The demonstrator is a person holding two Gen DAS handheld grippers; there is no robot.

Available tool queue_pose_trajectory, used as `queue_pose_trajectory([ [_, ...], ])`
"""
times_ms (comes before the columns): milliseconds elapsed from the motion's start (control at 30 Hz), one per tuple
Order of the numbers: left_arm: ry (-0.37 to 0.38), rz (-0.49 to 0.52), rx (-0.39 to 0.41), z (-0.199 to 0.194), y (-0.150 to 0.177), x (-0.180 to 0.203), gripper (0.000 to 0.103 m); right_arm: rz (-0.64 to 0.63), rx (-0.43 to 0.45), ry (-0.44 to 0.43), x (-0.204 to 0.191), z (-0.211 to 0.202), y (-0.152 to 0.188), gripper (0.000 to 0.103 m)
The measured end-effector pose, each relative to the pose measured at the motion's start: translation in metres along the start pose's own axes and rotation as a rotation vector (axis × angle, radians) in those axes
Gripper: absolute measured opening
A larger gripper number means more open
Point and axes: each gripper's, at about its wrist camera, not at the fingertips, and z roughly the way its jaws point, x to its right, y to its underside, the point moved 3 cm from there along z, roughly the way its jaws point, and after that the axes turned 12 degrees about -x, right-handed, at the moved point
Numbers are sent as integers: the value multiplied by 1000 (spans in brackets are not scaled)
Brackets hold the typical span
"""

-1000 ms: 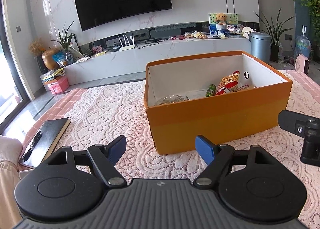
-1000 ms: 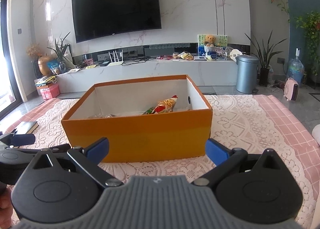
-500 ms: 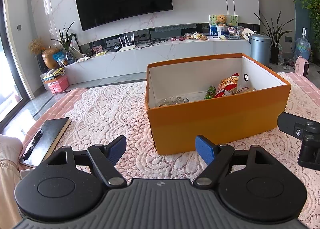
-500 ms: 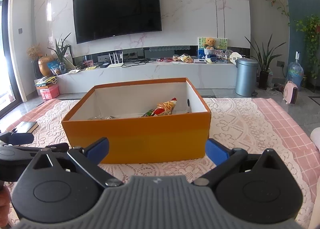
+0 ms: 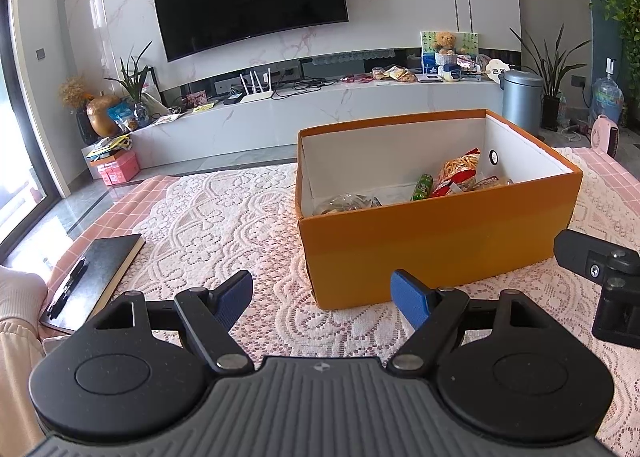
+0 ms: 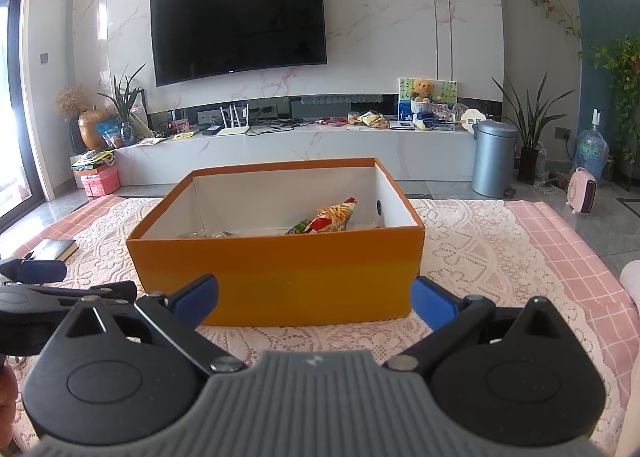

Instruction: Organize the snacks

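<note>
An open orange box (image 5: 440, 233) with white inside walls stands on the lace cloth; it also shows in the right wrist view (image 6: 280, 277). Inside lie a red-and-yellow snack bag (image 5: 458, 173), a green packet (image 5: 422, 187) and a clear bag (image 5: 346, 203). The red bag shows in the right wrist view (image 6: 334, 215) too. My left gripper (image 5: 322, 297) is open and empty, in front of the box's near left corner. My right gripper (image 6: 314, 295) is open and empty, just in front of the box's near wall.
A black notebook (image 5: 94, 269) with a pen lies at the table's left edge. The lace cloth (image 5: 224, 217) covers a pink checked tablecloth (image 6: 560, 241). A TV console (image 6: 320, 149), a grey bin (image 6: 494, 157) and plants stand behind the table.
Both grippers have drawn back and risen slightly, so the box looks a little farther off. Jaws stay open. Nothing in the box moved.
</note>
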Motion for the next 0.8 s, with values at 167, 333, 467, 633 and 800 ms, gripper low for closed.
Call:
queue_pose_trajectory([
  [167,-3,-4,1,-2,-1,-1,92,-5,1,1,0,-1,-1,99],
  [333,-9,-5,7,-6,-1,-1,92,-14,4,5,0,-3,0,99],
  [467,-9,-6,6,-6,0,-1,92,-29,9,4,-2,-5,1,99],
  [633,-12,-11,9,-8,-1,-1,92,-46,12,8,-5,-6,1,99],
  [800,-11,-10,8,-8,-1,-1,92,-43,7,5,-3,-6,1,99],
])
